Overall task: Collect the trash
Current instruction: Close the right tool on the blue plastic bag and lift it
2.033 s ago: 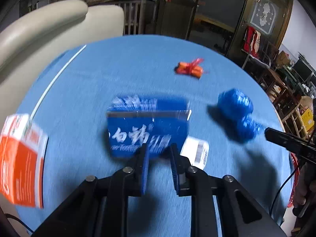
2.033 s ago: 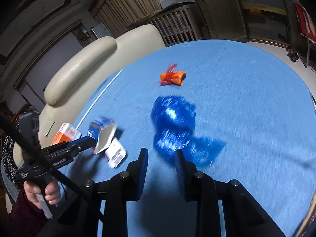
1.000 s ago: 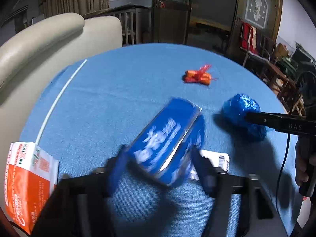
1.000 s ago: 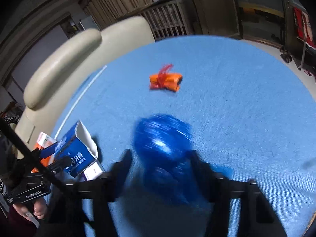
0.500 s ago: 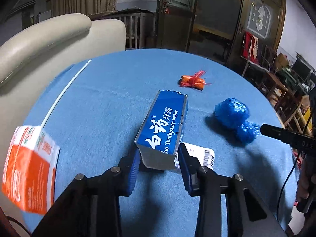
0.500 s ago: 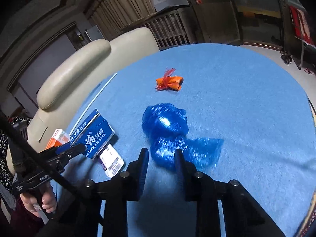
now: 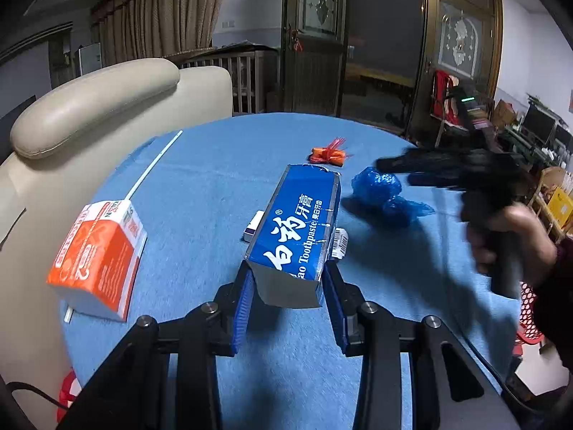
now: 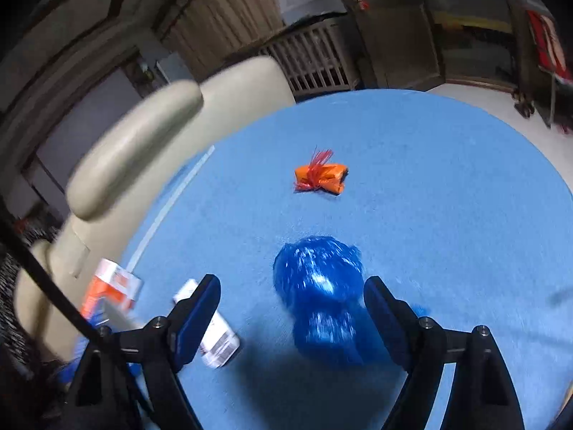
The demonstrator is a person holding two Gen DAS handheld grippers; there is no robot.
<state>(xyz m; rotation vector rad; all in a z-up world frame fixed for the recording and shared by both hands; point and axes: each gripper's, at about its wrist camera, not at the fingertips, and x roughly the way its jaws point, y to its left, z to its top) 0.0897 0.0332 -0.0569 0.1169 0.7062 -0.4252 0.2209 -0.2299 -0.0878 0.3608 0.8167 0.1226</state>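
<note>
My left gripper (image 7: 288, 283) is shut on the near end of a blue toothpaste box (image 7: 297, 229), which it holds tilted above the blue table (image 7: 215, 165). My right gripper (image 8: 292, 301) hangs over a crumpled blue plastic bag (image 8: 318, 279). Its jaws are opening, with the bag between them and clear of both pads. In the left wrist view that gripper (image 7: 397, 171) is a dark blur above the bag (image 7: 379, 188), held by a hand (image 7: 508, 236). An orange wrapper (image 8: 322, 177) lies farther back on the table.
An orange carton (image 7: 100, 254) stands near the table's left edge beside a thin white stick (image 7: 154, 165). A small white barcode box (image 8: 218, 337) lies under the toothpaste box. A cream chair (image 7: 93, 107) borders the left side. A red mesh basket (image 7: 530, 322) sits low right.
My left gripper closed on the toothpaste box and lifted it toward me. My right gripper's jaws narrowed at the blue bag, then spread wide, and the gripper rose slightly.
</note>
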